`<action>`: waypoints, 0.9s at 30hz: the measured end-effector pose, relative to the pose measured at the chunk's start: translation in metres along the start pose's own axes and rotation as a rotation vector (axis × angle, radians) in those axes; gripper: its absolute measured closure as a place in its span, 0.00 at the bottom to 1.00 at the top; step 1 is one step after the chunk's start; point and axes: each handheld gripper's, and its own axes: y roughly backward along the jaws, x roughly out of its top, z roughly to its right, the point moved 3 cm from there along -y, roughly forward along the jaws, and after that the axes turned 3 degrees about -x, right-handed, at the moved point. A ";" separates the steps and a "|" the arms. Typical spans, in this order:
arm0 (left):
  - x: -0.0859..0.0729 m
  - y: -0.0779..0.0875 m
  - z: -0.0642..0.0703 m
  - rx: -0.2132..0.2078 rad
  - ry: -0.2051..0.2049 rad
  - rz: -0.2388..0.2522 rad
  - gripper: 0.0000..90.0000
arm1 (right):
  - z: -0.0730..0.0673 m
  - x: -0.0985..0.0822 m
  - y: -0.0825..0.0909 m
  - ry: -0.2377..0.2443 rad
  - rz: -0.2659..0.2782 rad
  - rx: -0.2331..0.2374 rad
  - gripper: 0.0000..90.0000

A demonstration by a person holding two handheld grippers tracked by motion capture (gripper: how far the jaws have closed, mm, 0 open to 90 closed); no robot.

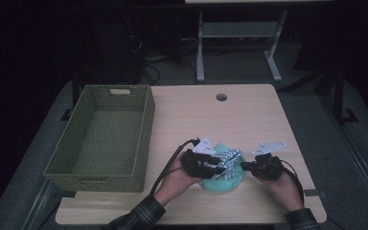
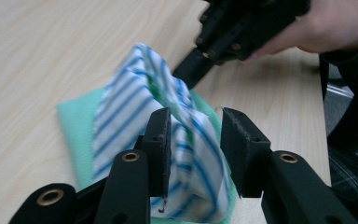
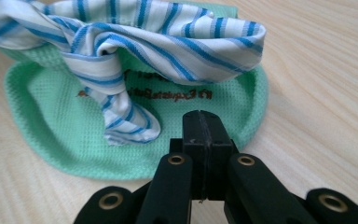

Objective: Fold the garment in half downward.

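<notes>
Bare wood lies clear toward the table's far edge [image 1: 211, 86]; blue-striped white cloth [image 2: 140, 112] stands between the left gripper's [image 2: 193, 135] parted jaws, on the green waffle-weave cloth [image 3: 51, 130]; right gripper [image 3: 204, 126] is closed, holding nothing.

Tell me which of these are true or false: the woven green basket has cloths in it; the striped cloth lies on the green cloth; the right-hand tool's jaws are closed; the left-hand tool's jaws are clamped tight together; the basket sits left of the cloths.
1. The woven green basket has cloths in it: false. Its inside is bare.
2. The blue-and-white striped cloth lies on the mint-green waffle cloth: true.
3. The right gripper has its jaws closed: true, pad against pad, nothing between them.
4. The left gripper has its jaws clamped tight together: false. They stand apart, with striped cloth in the gap.
5. The basket sits left of the cloths on the light wooden table: true in the high view.
</notes>
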 end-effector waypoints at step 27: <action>0.008 -0.035 -0.030 0.007 0.140 -0.089 0.78 | -0.034 0.002 -0.002 0.066 0.010 0.127 0.99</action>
